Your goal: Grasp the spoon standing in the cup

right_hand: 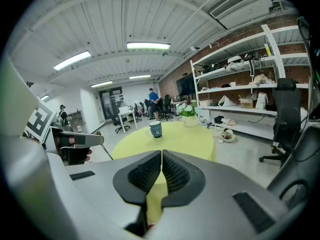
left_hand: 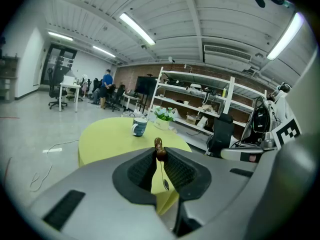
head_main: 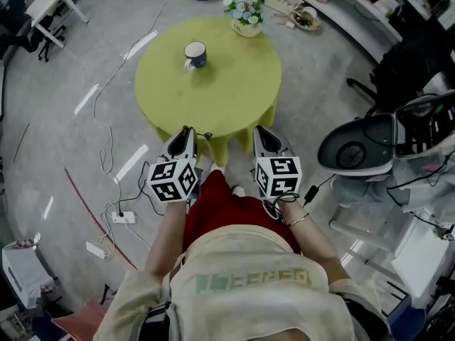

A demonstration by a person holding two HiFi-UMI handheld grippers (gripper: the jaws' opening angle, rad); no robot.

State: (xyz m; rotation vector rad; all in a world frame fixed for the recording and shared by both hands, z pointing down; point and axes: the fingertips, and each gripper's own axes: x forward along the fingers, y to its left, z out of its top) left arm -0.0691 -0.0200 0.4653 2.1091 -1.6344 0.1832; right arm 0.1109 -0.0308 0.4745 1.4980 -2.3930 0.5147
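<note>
A blue and white cup (head_main: 195, 54) stands on the round yellow-green table (head_main: 234, 91), left of its middle; no spoon shows in it. My left gripper (head_main: 186, 131) hangs at the table's near edge, shut on a small metal spoon (left_hand: 161, 155) with a brown end. The spoon's brown end sticks up between the jaws and its bowl hangs down below them. My right gripper (head_main: 260, 130) is beside it at the same edge, shut with nothing between its jaws. Both gripper views show the cup (left_hand: 139, 127) (right_hand: 155, 129) well ahead of the jaws.
A white pot of flowers (head_main: 246, 16) stands at the table's far edge. A round grey machine (head_main: 355, 148) sits on the floor to the right. Cables and a power strip (head_main: 122, 217) lie on the floor to the left. Shelves line the far side.
</note>
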